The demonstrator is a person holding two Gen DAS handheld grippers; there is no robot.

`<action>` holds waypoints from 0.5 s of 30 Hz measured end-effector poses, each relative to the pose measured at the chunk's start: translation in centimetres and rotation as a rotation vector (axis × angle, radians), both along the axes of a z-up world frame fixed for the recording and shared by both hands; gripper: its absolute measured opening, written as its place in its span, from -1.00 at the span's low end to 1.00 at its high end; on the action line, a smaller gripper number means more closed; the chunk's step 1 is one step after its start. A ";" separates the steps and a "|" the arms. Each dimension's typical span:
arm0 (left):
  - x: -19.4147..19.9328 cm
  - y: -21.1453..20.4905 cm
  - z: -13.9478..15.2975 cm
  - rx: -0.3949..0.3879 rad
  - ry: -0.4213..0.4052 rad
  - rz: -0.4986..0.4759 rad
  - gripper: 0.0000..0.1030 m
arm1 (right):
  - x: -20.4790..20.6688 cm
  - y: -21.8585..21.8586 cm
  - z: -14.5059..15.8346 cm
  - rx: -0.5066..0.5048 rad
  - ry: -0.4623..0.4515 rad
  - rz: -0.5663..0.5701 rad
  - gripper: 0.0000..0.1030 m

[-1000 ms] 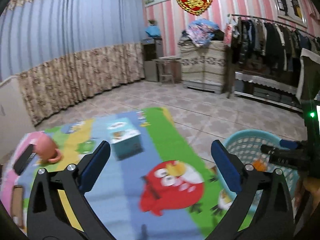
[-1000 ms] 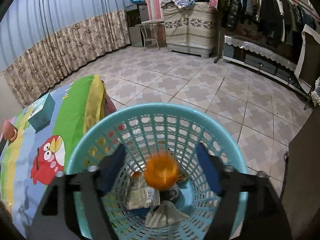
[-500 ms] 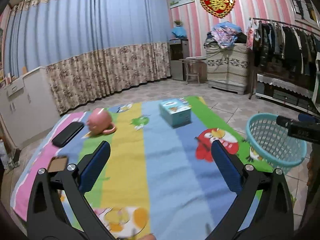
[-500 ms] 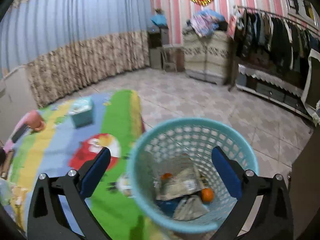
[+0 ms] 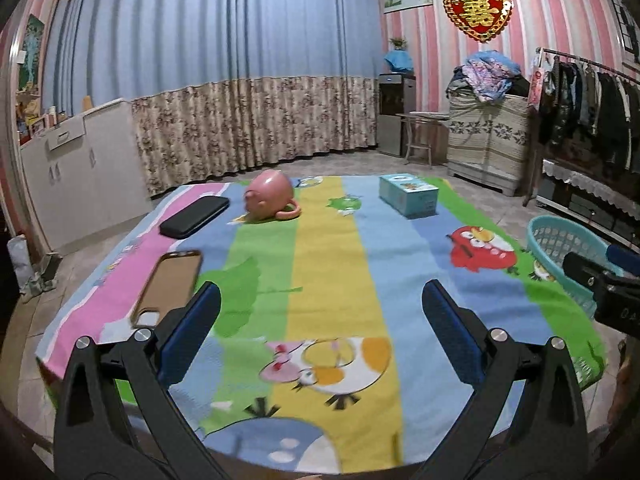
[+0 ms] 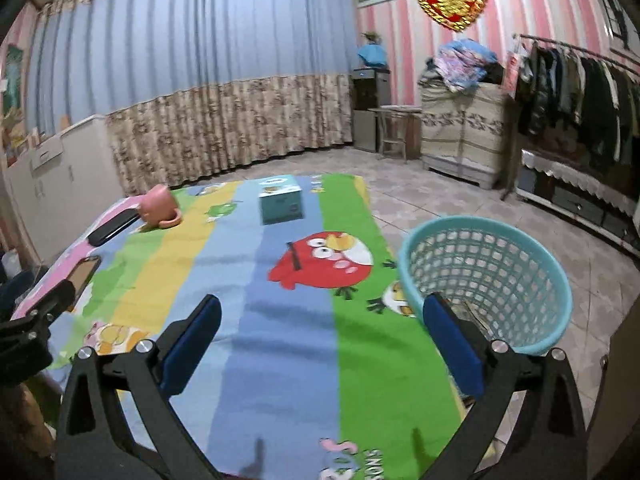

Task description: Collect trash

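Observation:
A teal plastic basket [image 6: 484,264] stands on the tiled floor at the right edge of a colourful cartoon mat [image 6: 240,264]. Scraps of trash show low inside it, beside my right gripper's right finger. My right gripper [image 6: 322,308] hovers open over the mat's green and blue stripes, left of the basket, with nothing between its fingers. My left gripper [image 5: 322,300] is also open and empty over the middle of the mat [image 5: 332,256]. In the left wrist view the basket [image 5: 560,236] sits at the far right, partly behind the right gripper's body.
On the mat lie a tipped pink mug [image 5: 268,196], a teal box [image 5: 408,194], a black case [image 5: 194,216] and a brown phone case [image 5: 168,282]. Curtains, a white cabinet, a covered chest and a clothes rack line the walls. Tiled floor surrounds the mat.
The right gripper let an orange object fall into the basket, opened wide and pulled back to the left over the mat. The left gripper's view swung left, now showing the whole mat.

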State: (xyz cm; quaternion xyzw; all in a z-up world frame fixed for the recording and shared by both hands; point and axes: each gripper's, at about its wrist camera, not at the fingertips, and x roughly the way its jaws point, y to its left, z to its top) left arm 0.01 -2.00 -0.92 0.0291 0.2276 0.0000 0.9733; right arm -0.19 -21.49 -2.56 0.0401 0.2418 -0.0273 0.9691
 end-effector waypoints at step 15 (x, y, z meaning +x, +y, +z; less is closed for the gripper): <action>-1.0 1.3 -0.9 0.017 -0.011 0.044 0.89 | -1.2 3.0 0.0 -0.030 -0.059 0.063 0.91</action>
